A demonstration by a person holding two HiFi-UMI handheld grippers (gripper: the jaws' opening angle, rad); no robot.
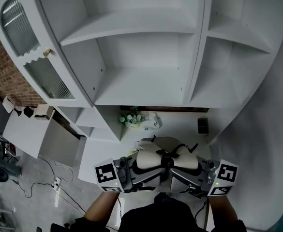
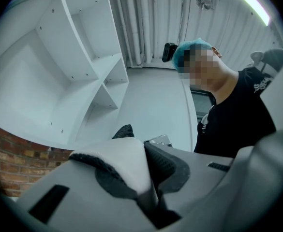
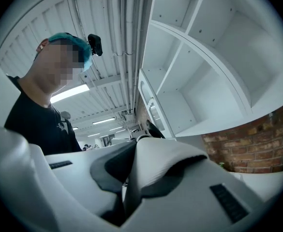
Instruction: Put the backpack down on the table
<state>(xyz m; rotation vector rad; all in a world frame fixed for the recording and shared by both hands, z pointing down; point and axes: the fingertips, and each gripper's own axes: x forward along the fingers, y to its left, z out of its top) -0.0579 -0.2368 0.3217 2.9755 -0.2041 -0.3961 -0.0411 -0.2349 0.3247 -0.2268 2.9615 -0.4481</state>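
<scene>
The left gripper [image 2: 148, 197] has its jaws nearly closed, pinching a padded cream strap [image 2: 124, 163] edged in black mesh. The right gripper [image 3: 124, 192] clamps a matching strap [image 3: 156, 163] the same way. Between them the cream backpack [image 1: 165, 151] is close in front of the person, over the near part of the white table [image 1: 185, 129], with a white shelf unit [image 1: 146, 57] on the far side.

Left claw [image 2: 146, 151] clamped on pale backpack strap [image 2: 124, 161]; white shelving [image 2: 59, 81], brick wall [image 2: 15, 163] beyond; person [image 2: 238, 115] in black shirt beside.

Head view looks down on backpack [image 1: 148, 159]; gripper views upward (shelves [image 1: 146, 81] shared).
</scene>
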